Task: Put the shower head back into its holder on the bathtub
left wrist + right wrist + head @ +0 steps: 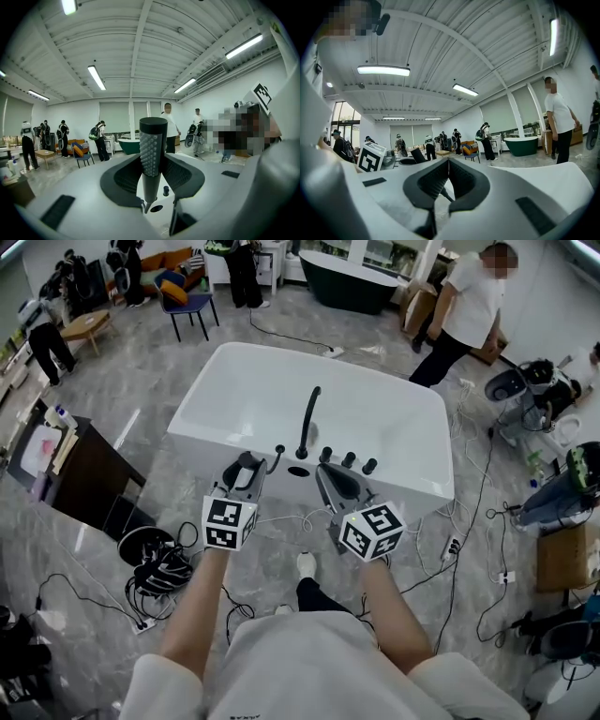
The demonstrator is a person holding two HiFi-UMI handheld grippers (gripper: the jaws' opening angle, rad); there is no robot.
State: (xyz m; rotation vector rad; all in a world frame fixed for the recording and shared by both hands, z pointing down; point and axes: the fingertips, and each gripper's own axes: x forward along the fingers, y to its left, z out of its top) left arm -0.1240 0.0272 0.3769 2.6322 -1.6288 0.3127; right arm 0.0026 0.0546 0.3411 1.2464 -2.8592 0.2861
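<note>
Transport step: left tongs [244,470] half-spread, clamped on black shower head [152,150], upright above bathtub [375,423] rim. Holder hole [298,471] unfilled, 3 o'clock from them. Right tongs [448,174] closed, empty. Next, likely: align handle tip, lower into hole

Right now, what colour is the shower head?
The shower head is black, with a grey studded face; it shows best in the left gripper view.
</note>
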